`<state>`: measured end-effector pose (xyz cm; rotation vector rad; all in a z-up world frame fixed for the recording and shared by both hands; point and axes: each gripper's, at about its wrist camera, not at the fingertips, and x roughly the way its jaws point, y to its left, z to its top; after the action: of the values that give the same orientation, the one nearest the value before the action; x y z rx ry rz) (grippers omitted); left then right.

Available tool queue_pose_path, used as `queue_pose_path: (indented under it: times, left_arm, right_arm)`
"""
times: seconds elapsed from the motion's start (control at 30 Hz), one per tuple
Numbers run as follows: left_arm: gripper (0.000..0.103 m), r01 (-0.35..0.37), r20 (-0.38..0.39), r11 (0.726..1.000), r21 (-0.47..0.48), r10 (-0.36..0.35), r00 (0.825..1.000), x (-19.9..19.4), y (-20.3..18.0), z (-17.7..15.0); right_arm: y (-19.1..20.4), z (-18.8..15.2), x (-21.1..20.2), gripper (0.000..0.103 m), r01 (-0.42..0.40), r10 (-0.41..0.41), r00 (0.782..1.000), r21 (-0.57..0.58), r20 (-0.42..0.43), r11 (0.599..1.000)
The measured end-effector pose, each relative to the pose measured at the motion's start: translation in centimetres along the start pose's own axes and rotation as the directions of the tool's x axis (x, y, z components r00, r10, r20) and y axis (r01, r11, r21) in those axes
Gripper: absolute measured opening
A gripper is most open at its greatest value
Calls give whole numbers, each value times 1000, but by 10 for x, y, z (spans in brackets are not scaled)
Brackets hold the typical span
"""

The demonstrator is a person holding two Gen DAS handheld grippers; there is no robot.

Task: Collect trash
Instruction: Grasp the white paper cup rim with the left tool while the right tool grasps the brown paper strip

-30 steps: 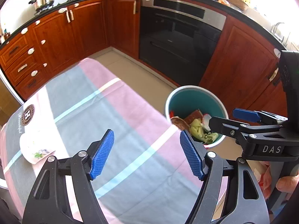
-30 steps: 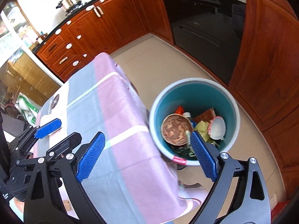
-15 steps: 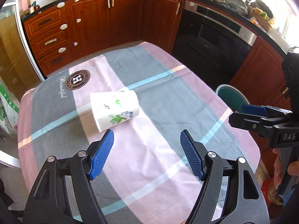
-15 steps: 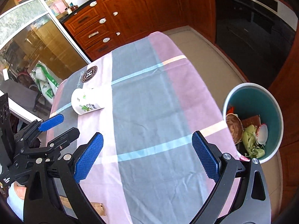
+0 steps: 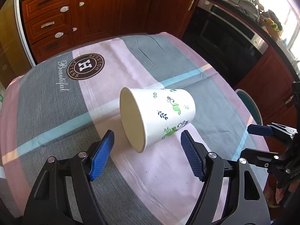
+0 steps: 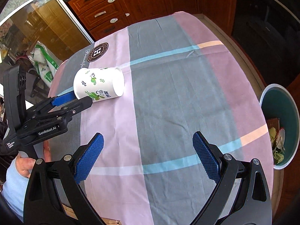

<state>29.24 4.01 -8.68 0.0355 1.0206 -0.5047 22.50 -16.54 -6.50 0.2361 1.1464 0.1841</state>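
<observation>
Lying on its side on the checked tablecloth [image 5: 56,101], the paper cup [image 5: 159,115] sits right in front of the left gripper [image 5: 146,152], a touch past the fingertips and more or less centred between them. The jaws are spread wide with nothing in them, neither blue pad touching the cup. The cup's long axis runs roughly across the gripper's line, open mouth toward the left pad side and closed base off toward the right, so closing as it stands would probably catch it end to end instead of across the wall. Looks like a bit of wrist roll, or a reach onto the rim, is what the grab depends on.

The right gripper [image 6: 148,157] is also wide open and empty, hovering over bare cloth, well apart from the cup [image 6: 98,85]. So the left one is clearly the nearer hand for this.

The teal bin [image 6: 285,101] stands on the floor just off the table's edge on the right gripper's side. It already has stuff in it: greenish scraps, something white and something brown, hard to say more.
</observation>
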Motion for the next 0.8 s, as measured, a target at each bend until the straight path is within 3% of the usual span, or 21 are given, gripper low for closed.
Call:
queue_pose_path:
  times: [0.27,0.33,0.47,0.63,0.8]
  left_arm:
    - [45,107,-2,993,50,-107,994,19,-9,5]
    - [25,137,-10,990,42,-137,991,22,-11,3]
    - [8,95,-4,994,57,-95,995,20,-21,-2]
    - [5,39,19,998,49,-40,999,-3,-32,-10]
    - [5,-8,41,1000,26,7,999,-39,-33,-36]
  right_arm:
    - [-1,6,22,92,14,-14,1000,7,-20,1000]
    - [-2,5,25,92,14,-13,1000,9,-28,1000]
    - [-3,0,24,92,8,-8,999,4,-39,1000]
    - [7,-16,10,92,-24,23,999,-39,-40,999]
    - [37,-54,-5,92,-114,104,992,-149,-75,982]
